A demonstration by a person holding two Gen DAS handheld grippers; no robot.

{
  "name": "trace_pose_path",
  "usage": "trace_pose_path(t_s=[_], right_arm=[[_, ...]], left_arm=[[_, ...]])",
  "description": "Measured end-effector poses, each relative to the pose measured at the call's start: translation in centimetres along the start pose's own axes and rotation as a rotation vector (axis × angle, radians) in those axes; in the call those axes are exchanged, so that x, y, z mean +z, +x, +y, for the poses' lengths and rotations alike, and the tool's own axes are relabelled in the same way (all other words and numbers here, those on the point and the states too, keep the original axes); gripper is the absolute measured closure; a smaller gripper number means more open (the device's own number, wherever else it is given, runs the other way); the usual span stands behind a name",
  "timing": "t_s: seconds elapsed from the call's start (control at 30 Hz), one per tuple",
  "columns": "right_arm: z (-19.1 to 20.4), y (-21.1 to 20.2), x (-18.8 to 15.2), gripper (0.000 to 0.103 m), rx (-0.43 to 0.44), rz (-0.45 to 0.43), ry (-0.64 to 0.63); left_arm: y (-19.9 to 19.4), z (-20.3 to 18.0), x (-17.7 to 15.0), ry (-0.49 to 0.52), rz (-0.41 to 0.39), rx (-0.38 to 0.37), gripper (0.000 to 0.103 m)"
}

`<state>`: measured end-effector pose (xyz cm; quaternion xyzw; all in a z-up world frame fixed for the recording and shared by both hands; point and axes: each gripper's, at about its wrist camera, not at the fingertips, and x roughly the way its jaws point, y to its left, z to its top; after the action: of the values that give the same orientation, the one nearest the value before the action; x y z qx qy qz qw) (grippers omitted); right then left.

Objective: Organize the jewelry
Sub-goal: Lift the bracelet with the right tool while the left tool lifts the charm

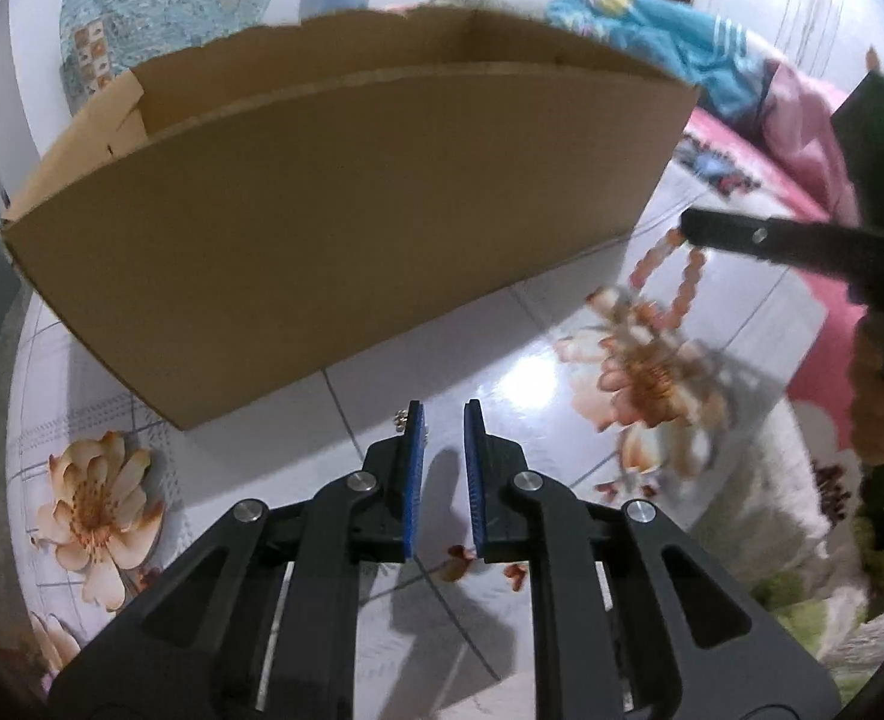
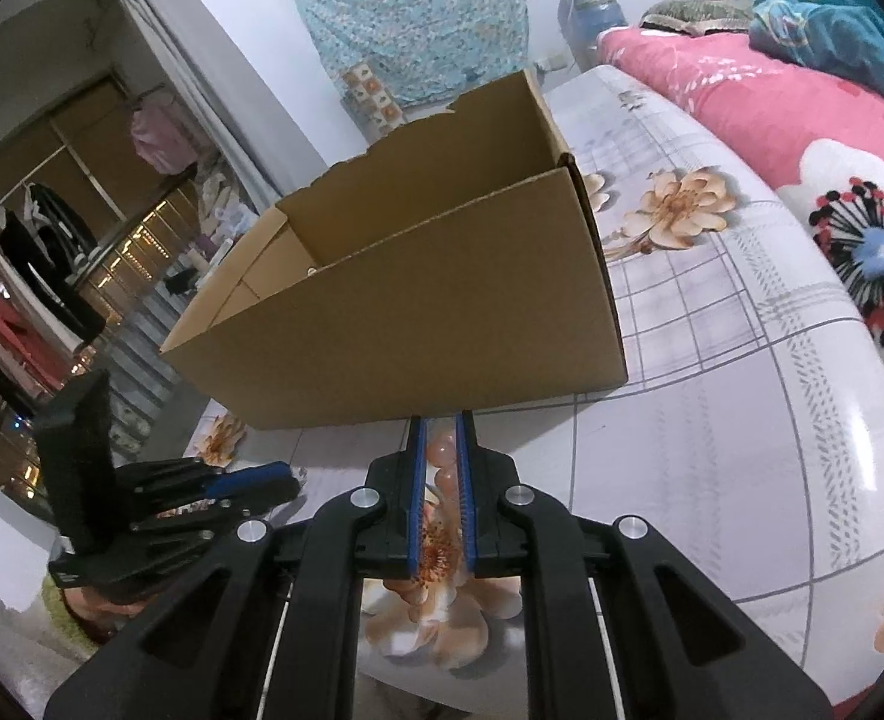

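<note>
1. Bead necklace: your right tool is clenched on it; the peach-pink beads sit pinched between the blue pads, just short of the cardboard box.
2. Only your left wrist view shows the strand from the side, a looped run of round beads dangling from the right tool's tip above the flowered sheet, blurred at its lower end. Your right wrist view shows just a few beads in the jaws.
3. Your left tool is released, its pads slightly apart with nothing between them. A small metallic piece shows just beside its left pad; what it is cannot be told.
4. The right wrist view alone looks into the box: open top, ragged far rim.
5. Bare sheet lies between both tools and the box's near wall. A pink quilt bounds the right side.
</note>
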<state>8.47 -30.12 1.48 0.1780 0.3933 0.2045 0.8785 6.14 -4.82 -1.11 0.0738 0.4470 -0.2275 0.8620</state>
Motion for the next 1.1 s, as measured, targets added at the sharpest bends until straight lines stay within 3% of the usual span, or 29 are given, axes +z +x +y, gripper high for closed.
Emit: trace_pose_path(t_s=[0.3, 0.47, 0.6, 0.87, 1.0, 1.1], right_arm=[[-1.2, 0.5, -0.2, 0.093, 0.032, 0.006, 0.029], [-1.5, 0.3, -0.4, 0.093, 0.04, 0.002, 0.041], [-1.5, 0.1, -0.4, 0.093, 0.042, -0.004, 0.044], [-1.2, -0.6, -0.3, 0.093, 0.06, -0.022, 0.042], [-0.8, -1.1, -0.2, 0.093, 0.072, -0.034, 0.038], [-0.5, -1.4, -0.2, 0.093, 0.076, -0.04, 0.036]], left_arm=[[0.9, -0.2, 0.8, 0.036, 0.031, 0.063, 0.091], [1.2, -0.4, 1.1, 0.044, 0.032, 0.101, 0.103], [0.9, 0.7, 0.8, -0.015, 0.023, 0.065, 0.103], [-3.3, 2.3, 0.8, -0.094, -0.077, -0.038, 0.103], [-5.0, 2.3, 0.9, -0.093, -0.118, -0.05, 0.103], [-4.7, 1.8, 0.9, -0.08, -0.103, -0.053, 0.103]])
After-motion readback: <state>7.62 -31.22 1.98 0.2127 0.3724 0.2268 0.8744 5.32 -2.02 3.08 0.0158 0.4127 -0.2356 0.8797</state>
